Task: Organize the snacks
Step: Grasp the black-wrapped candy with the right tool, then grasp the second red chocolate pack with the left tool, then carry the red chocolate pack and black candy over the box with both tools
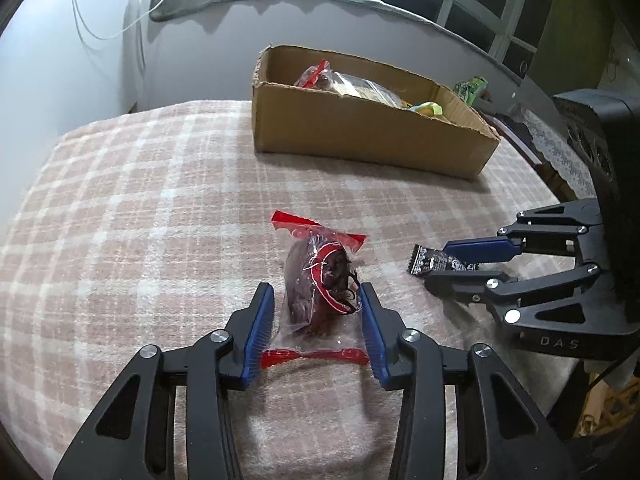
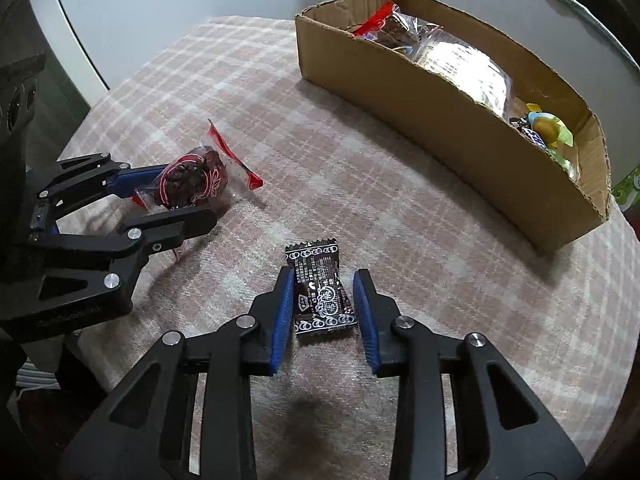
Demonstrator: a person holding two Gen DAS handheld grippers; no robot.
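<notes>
We have the left gripper [image 1: 316, 312] set around the red-trimmed clear packet [image 1: 318, 280] holding something dark, its blue fingers [image 1: 258, 330] flanking the wrapper on both sides; from the right wrist view the packet looks pinched between them, the film bunched and its far end tipped up off the cloth, so we judge it gripped, though the pads may bear only on the loose film; the right gripper [image 2: 322, 312] straddles the small black wrapped candy [image 2: 322, 292], which lies flat on the plaid cloth [image 1: 140, 200] covering the counter; one finger [image 2: 282, 312] seems to touch the wrapper's edge, while a sliver of cloth shows beside the other, so we would call those fingers narrowed around the candy and not yet clamped on it; the cardboard box [image 1: 360, 136] stands further back on the cloth, well apart from both pieces, and already holds several snacks: another red-trimmed packet, a clear bag of pale contents, and some yellow, green and dark wrapped bits at its far end; as far as we can see, these two are the only snacks left outside the box, so we judge the sorting mostly done; what remains is to secure both, carry them over the box wall and release them inside.
</notes>
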